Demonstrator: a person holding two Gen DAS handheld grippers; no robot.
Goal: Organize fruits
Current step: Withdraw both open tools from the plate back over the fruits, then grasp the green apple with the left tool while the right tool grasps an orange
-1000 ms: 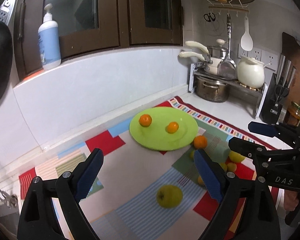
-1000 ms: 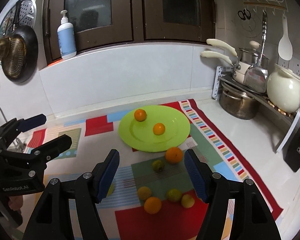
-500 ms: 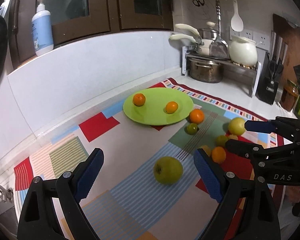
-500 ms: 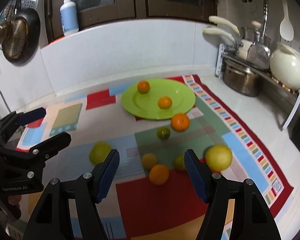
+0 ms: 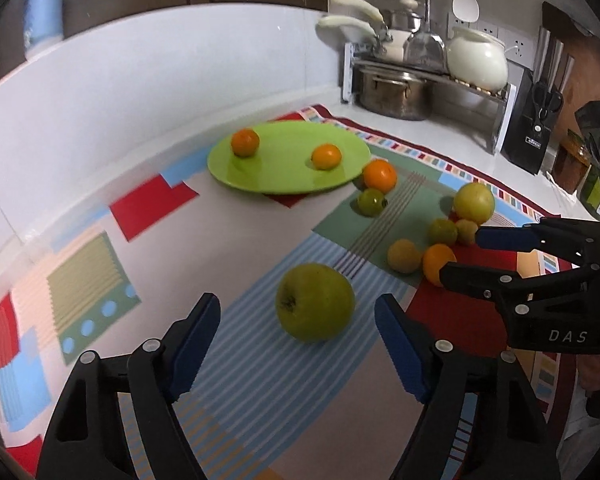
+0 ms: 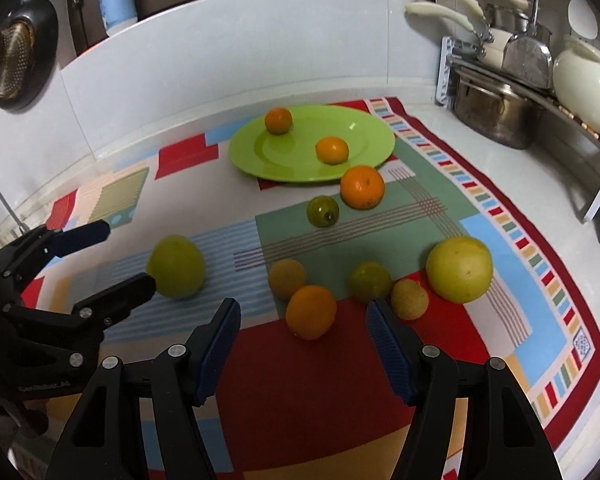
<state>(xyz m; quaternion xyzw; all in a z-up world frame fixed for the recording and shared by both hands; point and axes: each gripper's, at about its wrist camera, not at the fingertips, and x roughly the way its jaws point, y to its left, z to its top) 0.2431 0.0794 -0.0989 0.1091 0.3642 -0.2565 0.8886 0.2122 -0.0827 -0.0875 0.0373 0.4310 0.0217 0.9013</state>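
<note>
A green plate [image 5: 268,178] [image 6: 364,132] at the back of a patterned mat holds two oranges [image 5: 244,142] [image 6: 331,150]. Several loose fruits lie on the mat: a big green apple [image 5: 315,301] [image 6: 175,266], an orange [image 6: 311,311], a large yellow fruit [image 6: 459,269] and an orange by the plate [image 6: 362,187]. My left gripper [image 5: 298,344] is open, its fingers just short of the green apple. My right gripper [image 6: 303,344] is open just before the near orange. Each gripper shows in the other's view [image 5: 464,254] [image 6: 130,254].
A patterned mat [image 6: 340,380] covers the white counter. A rack with pots [image 6: 496,108] and a white kettle [image 6: 586,84] stands at the back right. A knife block [image 5: 534,136] is at the far right. The tiled wall runs behind the plate.
Both grippers have come down and forward toward the mat. The green apple now sits close between the left fingers, and the near orange close before the right fingers.
</note>
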